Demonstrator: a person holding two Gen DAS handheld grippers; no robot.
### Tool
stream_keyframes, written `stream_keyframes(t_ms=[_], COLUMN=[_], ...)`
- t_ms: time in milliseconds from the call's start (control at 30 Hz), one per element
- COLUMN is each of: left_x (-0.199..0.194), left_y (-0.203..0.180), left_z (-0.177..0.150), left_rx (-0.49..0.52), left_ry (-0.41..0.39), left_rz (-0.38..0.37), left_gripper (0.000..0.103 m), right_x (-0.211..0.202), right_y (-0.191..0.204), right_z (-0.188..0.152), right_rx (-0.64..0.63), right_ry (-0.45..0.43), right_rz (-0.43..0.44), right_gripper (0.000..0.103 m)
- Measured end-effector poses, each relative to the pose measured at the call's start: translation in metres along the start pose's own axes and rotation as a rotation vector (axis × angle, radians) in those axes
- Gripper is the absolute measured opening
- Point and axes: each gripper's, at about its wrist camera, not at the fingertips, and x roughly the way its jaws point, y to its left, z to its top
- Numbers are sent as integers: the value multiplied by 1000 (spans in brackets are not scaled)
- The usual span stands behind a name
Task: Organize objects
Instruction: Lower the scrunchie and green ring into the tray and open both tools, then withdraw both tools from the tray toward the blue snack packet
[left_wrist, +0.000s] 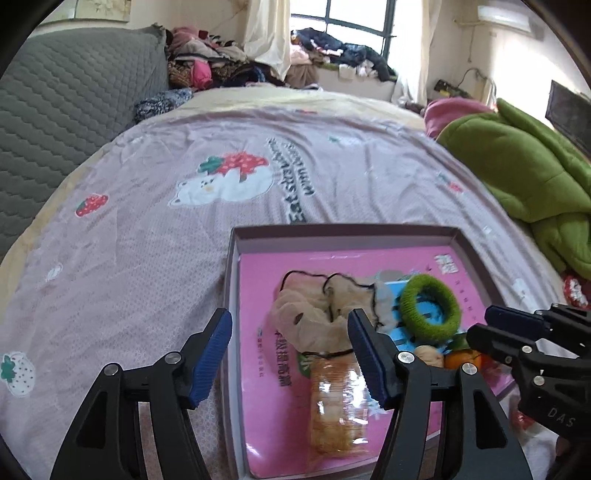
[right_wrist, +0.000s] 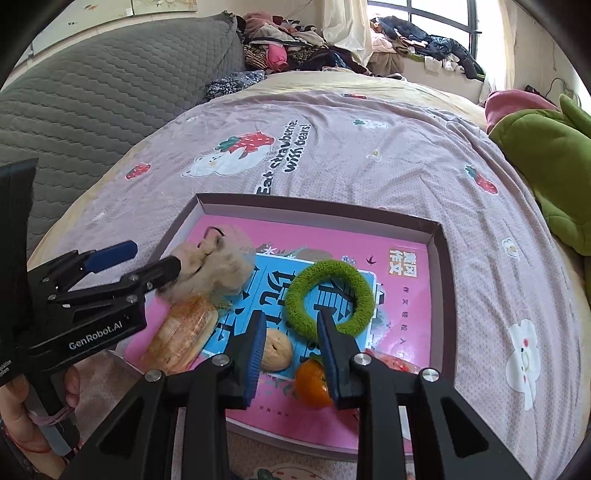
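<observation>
A bed (right_wrist: 369, 155) is filling most of both views, covered in a thin mauve sheet printed with strawberries and bears, slightly wrinkled and soft underfoot for anything set on it. Near its front edge a shallow cardboard box (right_wrist: 441, 258) with low walls is sitting, and a glossy pink book (right_wrist: 406, 306) is lying flat inside as a slick floor.

On the book are resting a fluffy beige scrunchie (left_wrist: 303, 314) of gauzy fabric with a dark edging, a crinkly clear packet of snacks (left_wrist: 336, 402), a fuzzy green hair ring (right_wrist: 328, 295), a smooth round orange (right_wrist: 312, 382) and a wrinkled walnut (right_wrist: 275, 350).

The left claw (left_wrist: 290, 362) is standing wide apart above the scrunchie and packet, gripping nothing, though in the right wrist view one fingertip appears to be brushing the scrunchie. The right claw (right_wrist: 291, 354) is hovering over the box with a narrow gap between its pads, the walnut and orange showing just below; nothing seems clamped.

Risks, as I judge them: the scrunchie's loose gauze may be snagging on the ribbed pad and lifting out with the left claw. The orange and walnut could roll on the glossy cover if nudged, and the light box could slide on the sheet.
</observation>
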Motion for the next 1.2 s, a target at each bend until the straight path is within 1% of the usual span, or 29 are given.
stream_keyframes(t_ms=[67,100,133,200,233,333,433,533,600,667,867,967,1067,1200], left_x=[-8,-12,-16,-25,-29,-45,-66,-83,-94,-106,-149,-165,-184,-208], left_y=[-2,-3,-4,-5,-5,-7,-4,-2,-4,-6,-16,-21,-28,-35], left_z=[0,0,-1,-5,-7,-14,-23,-32,-37,-39,-39,-41,-41,-41], left_rx=[2,6,10,10,10,8,-17,-48,-43,-38,-29,-26,-20,-16], left_ry=[-15,-21,-25,-31,-32,-37,-58,-55,-45,-45,-73,-84,-105,-121], left_rz=[-6,-4,-2,1,1,2,0,-11,7,28,57,53,70,68], left_gripper=[67,67,67,67,67,67,67,68,68,68,68,68,68,68], right_x=[-6,-9,-13,-21,-26,-40,-57,-73,-84,-96,-127,-145,-163,-188], right_y=[0,-1,-2,-3,-4,-3,-1,1,2,5,15,19,22,23], right_z=[0,-1,-1,-3,-4,-8,-13,-17,-19,-22,-30,-34,-36,-42], right_rx=[0,3,9,16,16,1,-1,3,6,6,-14,-21,-31,-32], right_ry=[-6,-8,-10,-14,-16,-13,-26,-47,-56,-73,-103,-123,-149,-177], right_rz=[-8,-13,-18,-21,-23,-30,-27,-19,-10,-2,5,9,-5,-15], right_gripper=[29,32,38,46,47,47,47,47,47,47,48,48,48,48])
